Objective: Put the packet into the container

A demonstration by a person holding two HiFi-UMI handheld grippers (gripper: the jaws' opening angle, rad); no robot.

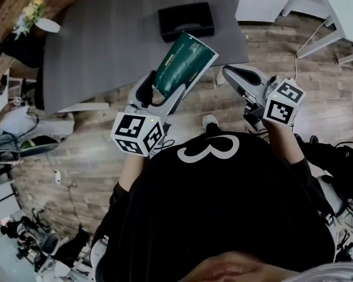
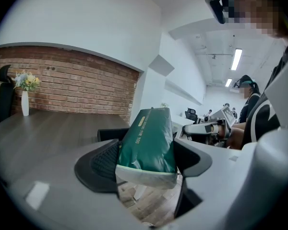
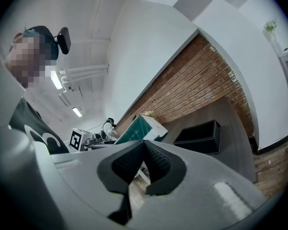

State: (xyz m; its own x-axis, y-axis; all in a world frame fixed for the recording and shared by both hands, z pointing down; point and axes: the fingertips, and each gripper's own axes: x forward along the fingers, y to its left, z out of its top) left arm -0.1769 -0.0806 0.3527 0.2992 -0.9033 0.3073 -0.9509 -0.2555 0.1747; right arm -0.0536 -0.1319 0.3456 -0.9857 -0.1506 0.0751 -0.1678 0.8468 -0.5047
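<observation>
A dark green packet [image 1: 182, 62] with a white end is clamped between the jaws of my left gripper [image 1: 165, 96], held in the air in front of the grey table [image 1: 106, 46]. In the left gripper view the packet [image 2: 149, 140] fills the gap between the black pads. A black open container [image 1: 186, 20] sits on the table beyond the packet; it also shows as a black box [image 3: 199, 137] in the right gripper view. My right gripper [image 1: 234, 75] hovers to the right of the packet, its pads meeting at the tips with nothing between them [image 3: 144, 150].
A white vase with flowers [image 1: 32, 16] stands at the table's far left corner. White table legs [image 1: 323, 37] stand at the right over the wooden floor. Cables and gear lie on the floor at the left.
</observation>
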